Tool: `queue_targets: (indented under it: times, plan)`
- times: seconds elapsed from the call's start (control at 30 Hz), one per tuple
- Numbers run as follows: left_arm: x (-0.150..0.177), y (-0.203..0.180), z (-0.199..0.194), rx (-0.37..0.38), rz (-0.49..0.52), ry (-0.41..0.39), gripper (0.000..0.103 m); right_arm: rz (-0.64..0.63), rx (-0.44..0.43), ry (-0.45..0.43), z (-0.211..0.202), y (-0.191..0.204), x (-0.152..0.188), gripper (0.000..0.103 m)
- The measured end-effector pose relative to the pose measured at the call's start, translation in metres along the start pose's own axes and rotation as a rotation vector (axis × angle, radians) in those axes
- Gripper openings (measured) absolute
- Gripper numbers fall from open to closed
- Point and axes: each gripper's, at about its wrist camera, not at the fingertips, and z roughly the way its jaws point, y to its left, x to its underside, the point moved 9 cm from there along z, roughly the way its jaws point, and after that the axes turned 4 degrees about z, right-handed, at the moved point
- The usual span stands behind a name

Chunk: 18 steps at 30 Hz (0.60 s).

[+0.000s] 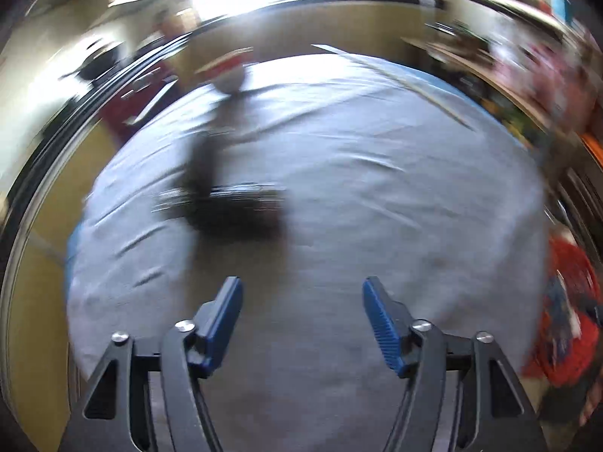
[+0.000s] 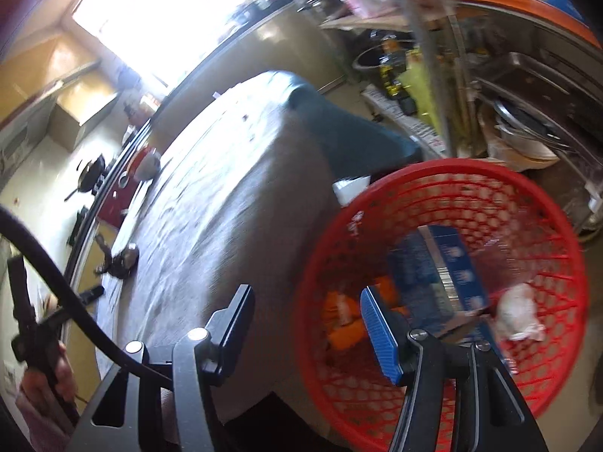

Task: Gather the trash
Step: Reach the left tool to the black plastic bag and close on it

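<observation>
While the left tool (image 1: 301,324) hangs with fingers apart and empty over the grey-covered desk (image 1: 377,207), it should square up on the blurred dark item (image 1: 230,207) before closing, and the right tool (image 2: 307,329), likewise apart and empty, sits at the red basket (image 2: 452,173) already holding a blue box (image 2: 448,275) and white wad (image 2: 518,310).

Baskets: one red basket (image 2: 448,173), just beside the table (image 2: 226,203).
Blue boxes: one blue box (image 2: 441,275), inside the red basket.
White wads: one white wad (image 2: 518,312), inside the red basket, at its right wall.
Orange bits: maybe two orange bits (image 2: 341,320), inside the red basket; too blurry to count well.
Dark things: one dark thing (image 2: 122,260), on the table, well apart from the red basket.
Red and white things: one red and white thing (image 2: 145,164), at the table's far edge, well apart from the red basket.
</observation>
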Motion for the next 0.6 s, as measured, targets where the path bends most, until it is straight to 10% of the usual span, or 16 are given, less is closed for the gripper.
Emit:
queue_targets:
  times: [0.3, 0.6]
  plan:
    - [-0.03, 0.108, 0.033, -0.067, -0.192, -0.048, 0.077, -0.103, -0.007, 0.032, 0.022, 0.058, 0.013, 0.062]
    - [-0.051, 0.1, 0.099, 0.266, -0.278, 0.032, 0.081, -0.136, 0.007, 0.026, 0.017, 0.07, 0.012, 0.062]
